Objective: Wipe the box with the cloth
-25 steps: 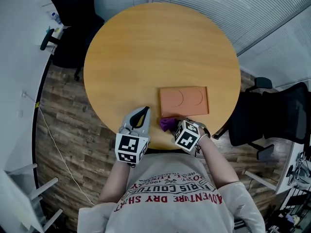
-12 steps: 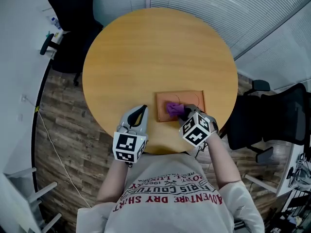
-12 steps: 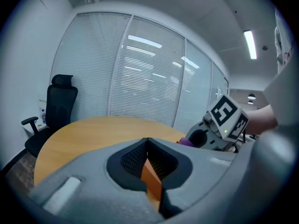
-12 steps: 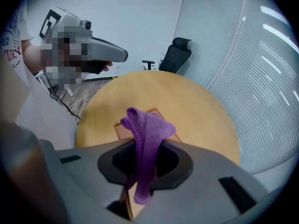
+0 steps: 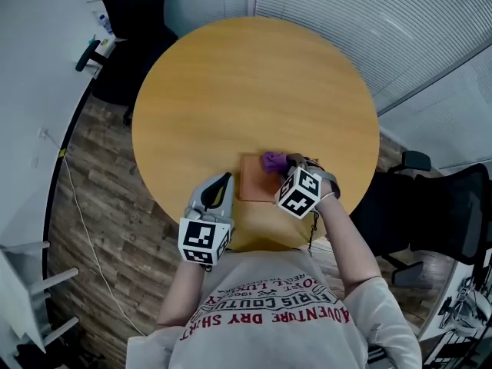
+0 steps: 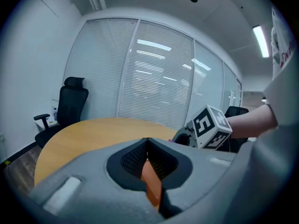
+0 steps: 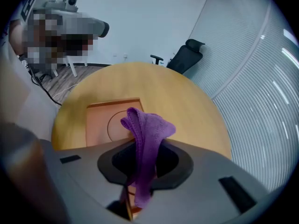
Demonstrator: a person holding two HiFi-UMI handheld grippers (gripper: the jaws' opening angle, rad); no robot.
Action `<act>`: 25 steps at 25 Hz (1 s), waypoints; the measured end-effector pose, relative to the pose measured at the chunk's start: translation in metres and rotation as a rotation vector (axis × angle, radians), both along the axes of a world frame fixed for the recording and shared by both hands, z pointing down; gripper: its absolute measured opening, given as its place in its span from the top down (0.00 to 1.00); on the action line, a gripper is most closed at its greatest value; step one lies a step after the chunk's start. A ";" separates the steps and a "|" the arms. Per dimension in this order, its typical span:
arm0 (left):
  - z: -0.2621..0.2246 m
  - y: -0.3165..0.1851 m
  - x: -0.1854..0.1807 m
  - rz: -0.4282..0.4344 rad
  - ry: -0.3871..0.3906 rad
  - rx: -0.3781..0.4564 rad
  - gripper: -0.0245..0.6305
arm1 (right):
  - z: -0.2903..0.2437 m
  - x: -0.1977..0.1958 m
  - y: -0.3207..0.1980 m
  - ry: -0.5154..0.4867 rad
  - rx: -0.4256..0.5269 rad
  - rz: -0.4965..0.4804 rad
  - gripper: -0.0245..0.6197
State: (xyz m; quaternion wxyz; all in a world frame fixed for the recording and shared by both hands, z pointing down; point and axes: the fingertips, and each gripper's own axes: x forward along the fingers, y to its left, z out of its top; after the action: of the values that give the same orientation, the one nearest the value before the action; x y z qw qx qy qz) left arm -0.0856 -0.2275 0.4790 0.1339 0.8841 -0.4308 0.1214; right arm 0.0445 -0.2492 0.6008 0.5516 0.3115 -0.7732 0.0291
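A flat orange box lies on the round wooden table near its front edge. My right gripper is shut on a purple cloth that rests on the far part of the box. In the right gripper view the cloth hangs bunched between the jaws, above the box and its round imprint. My left gripper is shut with nothing in it, its tip just left of the box. In the left gripper view a sliver of the box shows below the closed jaws.
A black office chair stands past the table at the far left, another at the right. White blinds line the glass wall behind. A cable runs over the wooden floor at the left.
The right gripper has carried the cloth from the table's front edge onto the box and across to its far part. The left gripper has stayed beside the box.
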 end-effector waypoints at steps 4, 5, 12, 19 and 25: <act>0.007 0.004 0.004 -0.046 -0.007 -0.023 0.95 | 0.010 -0.004 -0.004 0.009 -0.005 -0.063 0.84; 0.009 0.007 0.005 -0.051 -0.009 -0.029 0.95 | 0.014 -0.005 -0.004 0.006 -0.010 -0.071 0.84; 0.009 0.016 0.005 -0.059 -0.010 -0.025 0.95 | 0.025 -0.014 0.000 -0.062 0.004 -0.068 0.84; 0.003 0.020 0.000 -0.058 -0.026 -0.011 0.95 | 0.024 -0.014 0.021 -0.065 -0.025 -0.075 0.84; 0.003 0.026 -0.004 -0.039 -0.023 -0.013 0.95 | 0.026 -0.018 0.038 -0.044 -0.018 -0.080 0.84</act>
State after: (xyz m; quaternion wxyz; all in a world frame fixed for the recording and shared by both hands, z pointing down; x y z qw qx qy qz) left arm -0.0899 -0.2018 0.4820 0.1372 0.8731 -0.4488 0.1319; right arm 0.0263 -0.2117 0.6266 0.5382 0.2747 -0.7965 0.0209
